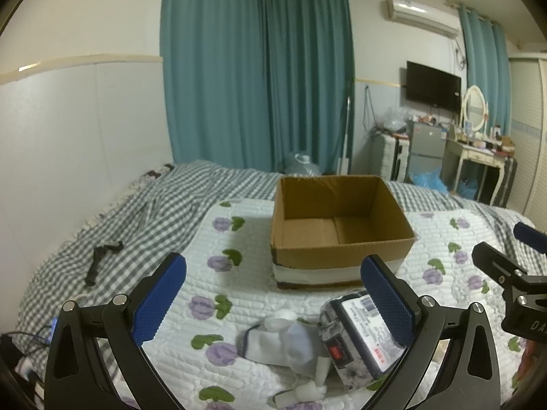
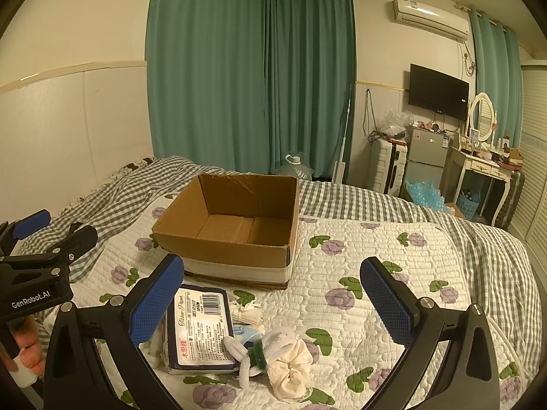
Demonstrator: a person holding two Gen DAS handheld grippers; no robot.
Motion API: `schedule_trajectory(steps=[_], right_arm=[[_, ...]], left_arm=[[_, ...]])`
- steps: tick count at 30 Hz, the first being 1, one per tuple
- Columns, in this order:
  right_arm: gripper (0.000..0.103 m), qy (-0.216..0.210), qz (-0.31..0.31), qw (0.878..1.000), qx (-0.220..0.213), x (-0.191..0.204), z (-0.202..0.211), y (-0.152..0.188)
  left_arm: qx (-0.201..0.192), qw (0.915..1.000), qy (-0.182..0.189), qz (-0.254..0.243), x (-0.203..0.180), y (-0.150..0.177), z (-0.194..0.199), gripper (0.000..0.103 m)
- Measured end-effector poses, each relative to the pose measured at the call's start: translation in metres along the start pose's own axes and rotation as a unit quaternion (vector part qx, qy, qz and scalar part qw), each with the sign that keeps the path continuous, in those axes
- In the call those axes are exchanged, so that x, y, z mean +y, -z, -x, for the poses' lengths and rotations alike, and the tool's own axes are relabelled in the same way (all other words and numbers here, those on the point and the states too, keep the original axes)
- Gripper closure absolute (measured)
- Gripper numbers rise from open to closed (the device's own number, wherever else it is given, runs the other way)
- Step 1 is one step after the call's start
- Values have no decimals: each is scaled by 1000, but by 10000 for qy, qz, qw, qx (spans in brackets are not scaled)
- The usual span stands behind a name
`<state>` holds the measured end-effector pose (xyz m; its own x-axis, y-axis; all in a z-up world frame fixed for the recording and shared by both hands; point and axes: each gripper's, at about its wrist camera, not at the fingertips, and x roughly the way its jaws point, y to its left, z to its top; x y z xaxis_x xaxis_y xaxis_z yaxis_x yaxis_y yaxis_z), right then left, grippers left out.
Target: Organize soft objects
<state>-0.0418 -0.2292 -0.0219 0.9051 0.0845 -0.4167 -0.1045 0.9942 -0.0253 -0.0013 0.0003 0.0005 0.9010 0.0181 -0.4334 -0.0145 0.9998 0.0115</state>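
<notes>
Not much readable here tbh. The left gripper (image 2: 41, 239) has "GenRobot.AI" printed in white on its black body, seen from the right wrist camera. In the left wrist camera, the right gripper (image 1: 512, 256) shows only "DA", cut off at the edge. The tissue pack (image 2: 200, 328) has "Tissue Paper" in script on its white label, a barcode above that, and red Chinese characters at the bottom. The small print is too tiny to read.
</notes>
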Motion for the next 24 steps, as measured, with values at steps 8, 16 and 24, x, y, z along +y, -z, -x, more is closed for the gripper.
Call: schedule_trajectory(steps=[8, 16, 24], right_arm=[[0, -6, -6, 10000, 14, 0, 0, 0], [0, -4, -6, 10000, 27, 0, 0, 1], [0, 0, -11, 10000, 33, 0, -1, 2]], left_arm=[[72, 10000, -16, -6, 1, -1, -4, 0], [67, 10000, -24, -25, 1, 0, -5, 0], [71, 10000, -22, -20, 1, 0, -5, 0]])
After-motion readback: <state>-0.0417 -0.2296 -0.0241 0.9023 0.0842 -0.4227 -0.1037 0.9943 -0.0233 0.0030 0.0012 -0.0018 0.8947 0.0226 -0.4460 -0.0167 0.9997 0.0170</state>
